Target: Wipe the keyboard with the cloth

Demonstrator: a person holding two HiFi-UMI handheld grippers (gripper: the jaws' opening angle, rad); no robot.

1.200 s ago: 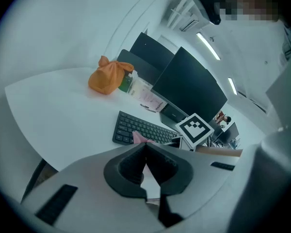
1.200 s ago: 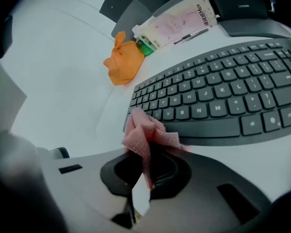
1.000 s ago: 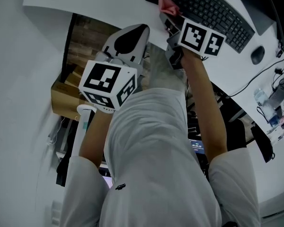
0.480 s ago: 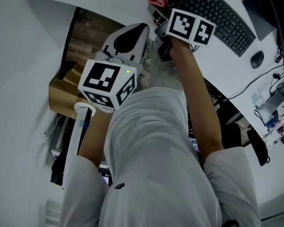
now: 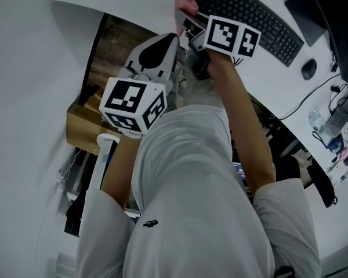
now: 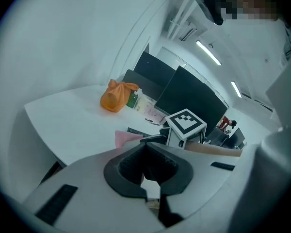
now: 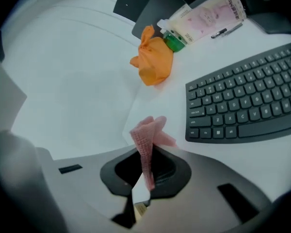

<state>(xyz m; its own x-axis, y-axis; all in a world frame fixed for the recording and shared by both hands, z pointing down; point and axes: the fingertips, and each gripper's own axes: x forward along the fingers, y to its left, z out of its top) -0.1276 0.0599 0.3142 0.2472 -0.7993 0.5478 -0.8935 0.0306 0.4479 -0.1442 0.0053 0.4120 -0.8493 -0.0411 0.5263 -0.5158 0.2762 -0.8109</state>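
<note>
The black keyboard (image 5: 243,16) lies on the white desk (image 5: 122,2), also seen in the right gripper view (image 7: 247,101). My right gripper (image 5: 188,17) hangs just off the keyboard's left end, over the desk's near edge. It is shut on a pink cloth (image 7: 148,140), which sticks up from between the jaws (image 5: 184,2). My left gripper (image 5: 161,44) is held back over the gap beside the desk, near the person's body, shut with nothing in it (image 6: 148,174). From there the pink cloth (image 6: 126,138) and the right gripper's marker cube (image 6: 185,124) show ahead.
An orange bag (image 7: 153,62), a green bottle (image 7: 173,41) and a pink-printed packet (image 7: 208,11) sit at the desk's back, before dark monitors (image 6: 184,93). A mouse (image 5: 308,69) lies right of the keyboard. Below the desk edge are a cardboard box (image 5: 84,123) and cables.
My right gripper has carried the pink cloth leftward, from the keyboard's left end to just beyond it over the desk edge. The left gripper has stayed where it was.
</note>
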